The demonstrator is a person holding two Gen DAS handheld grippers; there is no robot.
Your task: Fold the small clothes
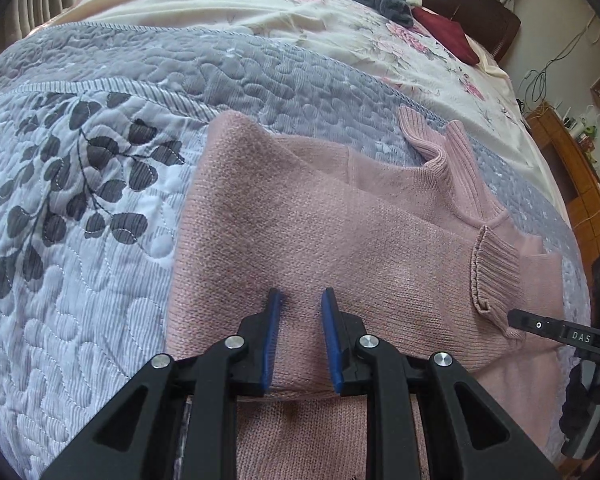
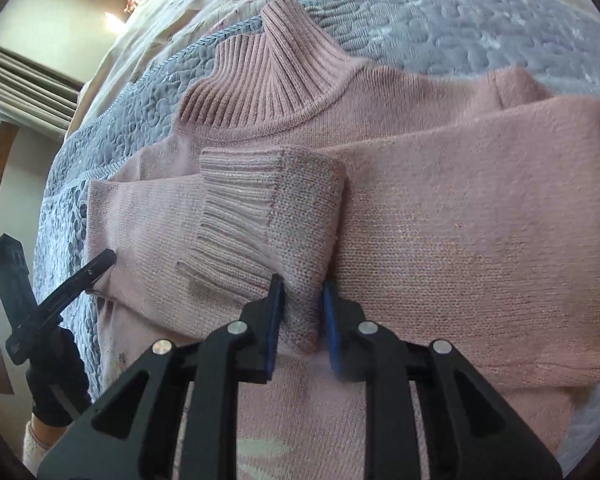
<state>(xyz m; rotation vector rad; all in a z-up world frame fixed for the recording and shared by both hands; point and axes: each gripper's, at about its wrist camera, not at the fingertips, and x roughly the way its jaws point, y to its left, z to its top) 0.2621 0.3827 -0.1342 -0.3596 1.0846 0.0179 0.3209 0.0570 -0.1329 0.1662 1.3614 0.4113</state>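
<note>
On the bed's quilt [image 1: 100, 208] lies the pink sweater [image 1: 300, 232], both sleeves already folded across its chest. My right tongs [image 2: 302, 294] pinch a sleeve cuff [image 2: 268, 216]; my left tongs [image 1: 300, 300] hover spread. I judge the body still needs folding.

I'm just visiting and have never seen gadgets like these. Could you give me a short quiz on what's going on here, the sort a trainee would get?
1. True or false: the pink sweater lies on a bare wooden table.
2. Multiple choice: what sits between the fingers of the right gripper? A) the ribbed collar B) the sleeve cuff C) nothing
3. In a few words: how does the left gripper stand?

Key
1. False: it lies on a quilted bedspread.
2. B: the sleeve cuff, folded across the sweater's body; the collar lies further off.
3. Open above the sweater's body, gripping nothing.
</note>
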